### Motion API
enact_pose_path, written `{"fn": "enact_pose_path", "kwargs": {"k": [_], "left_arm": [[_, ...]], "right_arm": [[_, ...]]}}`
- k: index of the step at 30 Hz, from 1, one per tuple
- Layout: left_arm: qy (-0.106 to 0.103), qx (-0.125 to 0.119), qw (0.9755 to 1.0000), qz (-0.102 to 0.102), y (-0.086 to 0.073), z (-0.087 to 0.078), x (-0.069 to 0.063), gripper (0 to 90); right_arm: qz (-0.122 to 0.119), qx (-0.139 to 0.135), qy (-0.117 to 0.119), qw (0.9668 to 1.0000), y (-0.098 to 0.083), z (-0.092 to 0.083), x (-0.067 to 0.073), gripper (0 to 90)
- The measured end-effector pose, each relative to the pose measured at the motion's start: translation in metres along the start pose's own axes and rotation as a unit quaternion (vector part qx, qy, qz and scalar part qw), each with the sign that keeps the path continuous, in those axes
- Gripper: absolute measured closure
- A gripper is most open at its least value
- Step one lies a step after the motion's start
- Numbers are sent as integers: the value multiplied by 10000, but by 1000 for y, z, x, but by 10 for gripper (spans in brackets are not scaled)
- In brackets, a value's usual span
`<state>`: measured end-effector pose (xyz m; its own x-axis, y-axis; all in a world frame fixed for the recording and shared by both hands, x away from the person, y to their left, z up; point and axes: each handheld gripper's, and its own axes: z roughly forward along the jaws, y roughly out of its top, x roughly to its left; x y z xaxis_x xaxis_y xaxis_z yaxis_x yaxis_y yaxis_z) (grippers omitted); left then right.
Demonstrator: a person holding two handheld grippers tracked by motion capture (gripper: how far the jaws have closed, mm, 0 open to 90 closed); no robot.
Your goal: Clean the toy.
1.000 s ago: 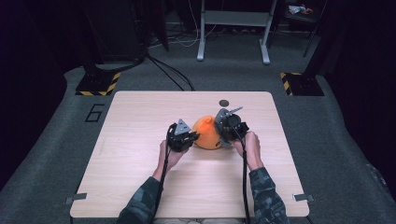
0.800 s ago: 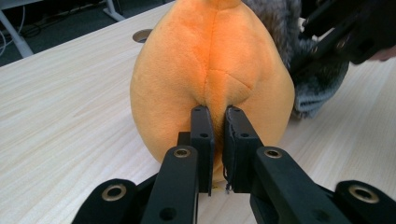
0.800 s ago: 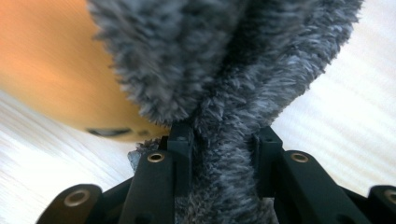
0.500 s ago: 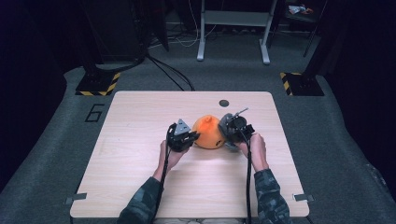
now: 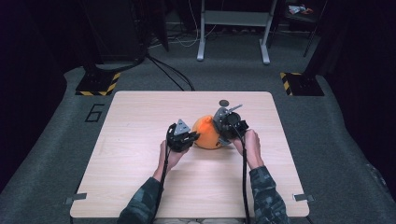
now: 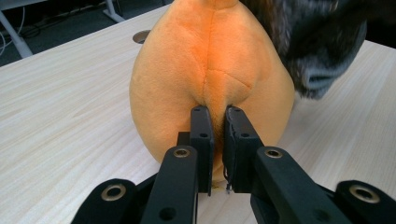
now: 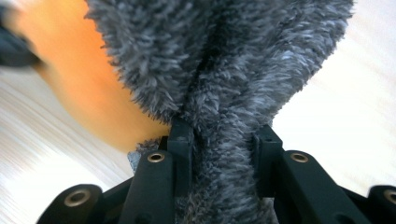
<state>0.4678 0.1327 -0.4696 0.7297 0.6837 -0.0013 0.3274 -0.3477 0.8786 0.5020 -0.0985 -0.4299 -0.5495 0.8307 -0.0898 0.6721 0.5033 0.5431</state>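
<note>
From the high view, the orange plush toy (image 5: 207, 134) sits in the middle of the bench (image 5: 140, 186), between the two tools. The left tool (image 5: 190, 138) is at the toy's left side and the right tool (image 5: 224, 131) is at its right side. Compared with a second ago, the left tool is in the same spot. The right tool has turned a little and its grey plate now tips another way. The toy has hardly moved. A small dark round hole (image 5: 224, 103) in the bench lies just behind the right tool. From up here the tool tips are too small to make out, and the grey part of the toy is hidden behind the right tool.

In the left tool view, the two black jaws are nearly closed and pinch a thin fold of orange fabric at the toy's seam (image 6: 215, 122). The top of the toy is cut off at the upper edge.

In the right tool view, the jaws squeeze a thick bunch of fluffy grey fur (image 7: 224, 154). The orange body (image 7: 88, 88) behind it is blurry, and something dark at the far left edge is too blurred to tell.
</note>
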Motion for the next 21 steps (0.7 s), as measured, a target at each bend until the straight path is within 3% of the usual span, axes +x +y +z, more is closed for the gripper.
{"fn": "enact_pose_path", "kwargs": {"k": [5,9,12,14,18,21], "left_arm": [[3,-21,10000,-18,0,1,-2,829],[6,-14,10000,-2,0,1,-2,827],[28,-29,10000,35,0,0,-1,826],[45,-22,10000,24,0,0,-1,823],[14,-33,10000,-3,0,1,-1,821],[-2,-40,10000,29,1,1,-1,819]], "right_arm": [[105,376,7,9992,-15,21,-7,673],[193,775,29,9968,-22,34,-10,671],[209,825,67,9963,-24,36,-15,670],[203,680,-25,9975,-22,26,-15,671],[138,17,0,9999,-11,-7,-10,671],[-104,-431,38,9990,2,-21,-1,672]]}}
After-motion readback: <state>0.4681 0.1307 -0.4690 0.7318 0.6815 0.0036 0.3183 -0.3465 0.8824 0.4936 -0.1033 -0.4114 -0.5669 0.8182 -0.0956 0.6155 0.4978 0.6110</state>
